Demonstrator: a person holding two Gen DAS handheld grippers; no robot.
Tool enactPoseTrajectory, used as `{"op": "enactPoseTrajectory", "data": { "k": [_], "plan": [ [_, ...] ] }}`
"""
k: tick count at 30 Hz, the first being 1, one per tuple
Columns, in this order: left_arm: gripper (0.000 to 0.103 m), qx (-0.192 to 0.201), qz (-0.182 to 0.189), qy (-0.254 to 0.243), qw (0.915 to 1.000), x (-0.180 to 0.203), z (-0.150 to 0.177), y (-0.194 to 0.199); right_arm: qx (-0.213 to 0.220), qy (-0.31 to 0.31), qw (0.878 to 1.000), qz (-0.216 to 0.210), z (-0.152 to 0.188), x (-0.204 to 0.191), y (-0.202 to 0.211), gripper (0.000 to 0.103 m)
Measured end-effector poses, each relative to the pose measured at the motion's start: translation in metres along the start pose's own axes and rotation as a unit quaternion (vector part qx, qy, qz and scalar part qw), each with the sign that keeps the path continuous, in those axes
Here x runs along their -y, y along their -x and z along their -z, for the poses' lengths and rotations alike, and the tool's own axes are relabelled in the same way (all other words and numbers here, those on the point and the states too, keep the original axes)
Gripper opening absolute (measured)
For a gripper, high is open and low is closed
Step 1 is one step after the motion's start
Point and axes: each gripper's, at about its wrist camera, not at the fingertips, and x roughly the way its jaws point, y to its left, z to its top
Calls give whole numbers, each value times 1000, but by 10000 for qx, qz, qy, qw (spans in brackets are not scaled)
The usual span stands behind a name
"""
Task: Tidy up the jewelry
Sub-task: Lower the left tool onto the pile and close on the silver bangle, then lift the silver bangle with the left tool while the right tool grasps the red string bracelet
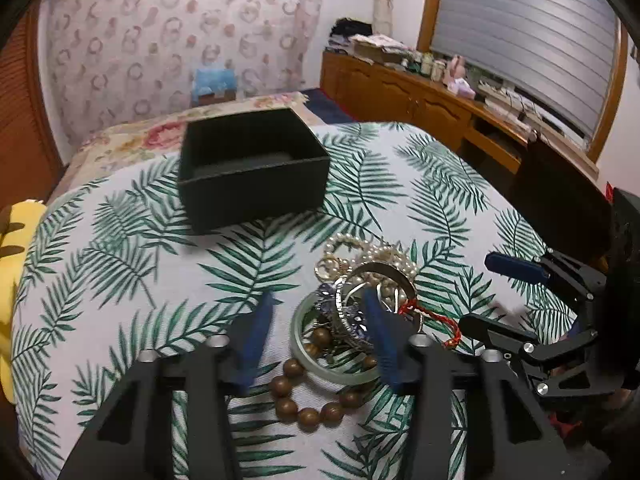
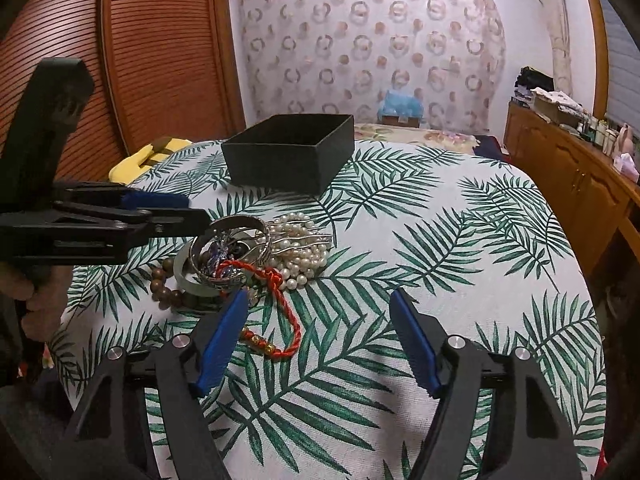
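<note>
A heap of jewelry (image 1: 360, 292) lies on the leaf-print tablecloth: pearl strands (image 1: 372, 254), a silver bangle (image 1: 384, 276), a pale green bangle (image 1: 320, 364), a brown wooden bead bracelet (image 1: 304, 398) and a red cord (image 1: 436, 318). My left gripper (image 1: 320, 300) is open, its blue fingers on either side of the heap, low over it. An open, empty black box (image 1: 252, 168) stands behind. In the right wrist view the heap (image 2: 248, 252) is at left and the red cord (image 2: 288, 320) trails toward my open, empty right gripper (image 2: 318, 298). The box (image 2: 292, 152) is farther back.
A yellow object (image 2: 140, 158) sits at the table's left edge. A wooden cabinet (image 1: 420, 96) with clutter on top runs along the right under a window blind. A slatted wooden door (image 2: 120, 60) is at left. Patterned curtain behind.
</note>
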Motion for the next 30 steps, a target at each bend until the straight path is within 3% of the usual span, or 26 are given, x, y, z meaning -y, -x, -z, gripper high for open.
{"op": "enactPoseTrajectory", "data": {
  "k": [4, 6, 10, 17, 30],
  "plan": [
    [18, -180, 58, -86, 9998, 4, 0, -10, -11, -26, 10000, -30, 1, 1, -1, 75],
    [16, -206, 109, -93, 9997, 5, -1, -12, -25, -9, 10000, -37, 1, 1, -1, 74],
    [5, -200, 69, -164, 9996, 7, -2, -13, -151, 80, 9998, -104, 1, 0, -4, 61],
    [4, 39, -55, -191, 9998, 6, -5, 1, -437, 224, 9982, -332, -2, -8, -11, 37],
    [4, 463, -176, 62, 9988, -10, 0, 27, -829, 463, 9950, -320, -5, -16, -27, 24]
  ]
}}
